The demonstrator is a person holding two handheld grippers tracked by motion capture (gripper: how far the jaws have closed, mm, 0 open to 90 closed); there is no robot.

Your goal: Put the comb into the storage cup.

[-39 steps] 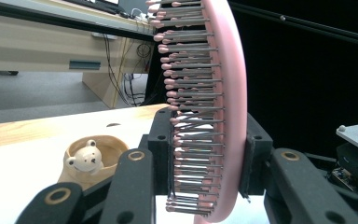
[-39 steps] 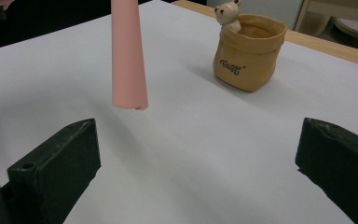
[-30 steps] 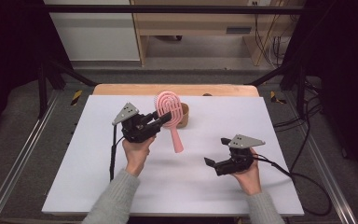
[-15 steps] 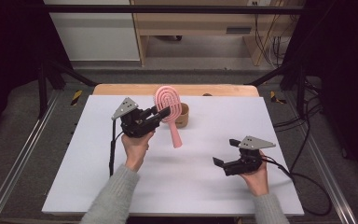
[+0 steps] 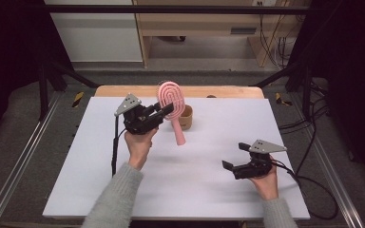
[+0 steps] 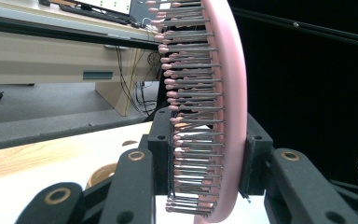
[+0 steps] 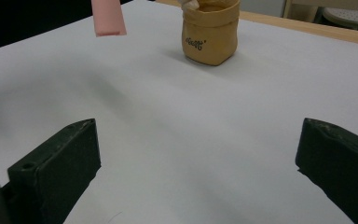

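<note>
Evenly lit from above, white desk (image 5: 209, 190) bright against dark surroundings. Soft shadows on the desk ahead of the right gripper (image 7: 198, 172). Hairbrush (image 6: 214, 107) bristles slightly blurred close up.

Hairbrush (image 5: 171, 102): pink, spiral-patterned head, pink-tipped metal bristles. Pouch (image 7: 210, 31): tan, dark lettering. Worktop (image 5: 209, 180): white sheet, light wood edge. Both grippers: black, grey plates. Sleeves: grey.

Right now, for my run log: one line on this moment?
left gripper: shut on pink bristle hairbrush, lifted | right gripper: open | tan pouch: on table
</note>
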